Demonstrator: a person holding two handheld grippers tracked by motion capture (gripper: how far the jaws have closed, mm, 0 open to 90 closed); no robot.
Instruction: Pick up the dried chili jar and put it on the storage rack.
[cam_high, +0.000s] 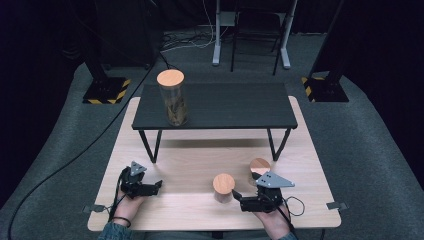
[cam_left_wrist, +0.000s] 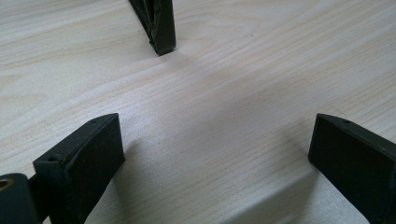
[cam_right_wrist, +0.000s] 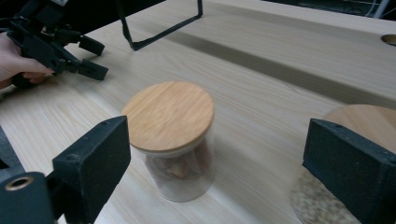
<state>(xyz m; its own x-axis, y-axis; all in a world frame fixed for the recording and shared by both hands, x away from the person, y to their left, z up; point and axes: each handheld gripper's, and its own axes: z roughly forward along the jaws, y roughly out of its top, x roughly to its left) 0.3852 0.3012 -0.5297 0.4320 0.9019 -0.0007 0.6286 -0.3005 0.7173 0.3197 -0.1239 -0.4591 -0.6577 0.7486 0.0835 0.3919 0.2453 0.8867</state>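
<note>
With my right gripper (cam_high: 239, 196) spread wide and empty just near of the small jar (cam_right_wrist: 172, 140) on the counter (cam_high: 190, 165), I judge I should centre its glass body between the jaws, below the wooden lid (cam_right_wrist: 168, 115), then close gently.

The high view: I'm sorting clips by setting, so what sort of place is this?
Probably a lab or studio recording rig, not a home: dark curtained surroundings, hazard-striped stand bases on grey carpet, and a pale wooden table staged with lidded glass jars.
</note>
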